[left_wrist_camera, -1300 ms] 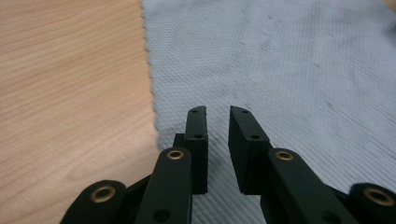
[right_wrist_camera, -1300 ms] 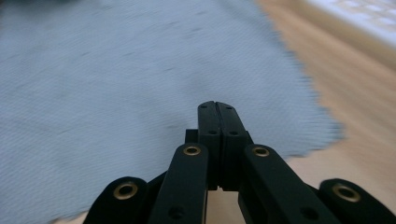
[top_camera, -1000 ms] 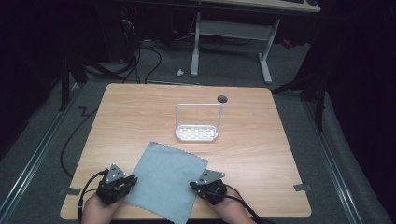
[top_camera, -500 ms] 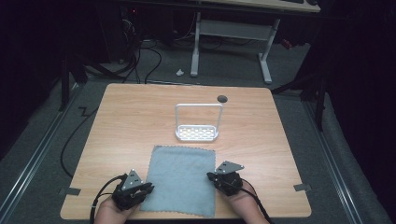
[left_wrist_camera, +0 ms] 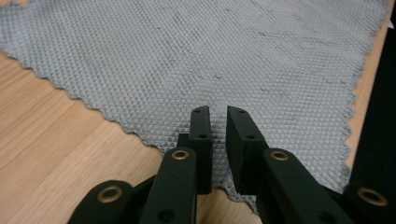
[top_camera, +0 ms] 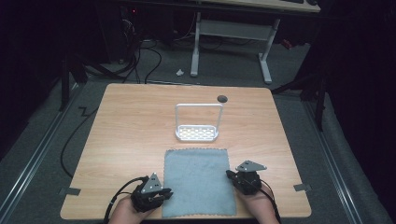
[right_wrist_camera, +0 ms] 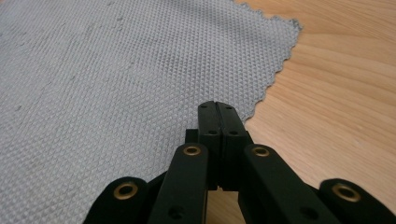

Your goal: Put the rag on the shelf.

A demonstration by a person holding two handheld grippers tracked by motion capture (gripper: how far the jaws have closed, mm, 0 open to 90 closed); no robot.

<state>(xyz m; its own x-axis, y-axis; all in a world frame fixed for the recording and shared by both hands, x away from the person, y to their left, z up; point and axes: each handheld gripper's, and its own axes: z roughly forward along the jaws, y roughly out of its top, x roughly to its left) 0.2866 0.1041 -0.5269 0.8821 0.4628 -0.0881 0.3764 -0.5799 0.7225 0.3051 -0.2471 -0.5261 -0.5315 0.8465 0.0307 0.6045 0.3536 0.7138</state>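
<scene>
High view: the grey cloth (top_camera: 197, 182) lies flat on the near half of the table (top_camera: 126, 135), spread out square, its slightly longer side running from the near edge toward the white rack (top_camera: 198, 122) just beyond. Spreading looks done; letting go looks half done. The left gripper (left_wrist_camera: 218, 122) has its jaws slightly parted over the cloth's near-left edge. The right gripper (right_wrist_camera: 218, 116) has its jaws pressed together at the right edge, perhaps pinching the hem; I cannot tell.
</scene>
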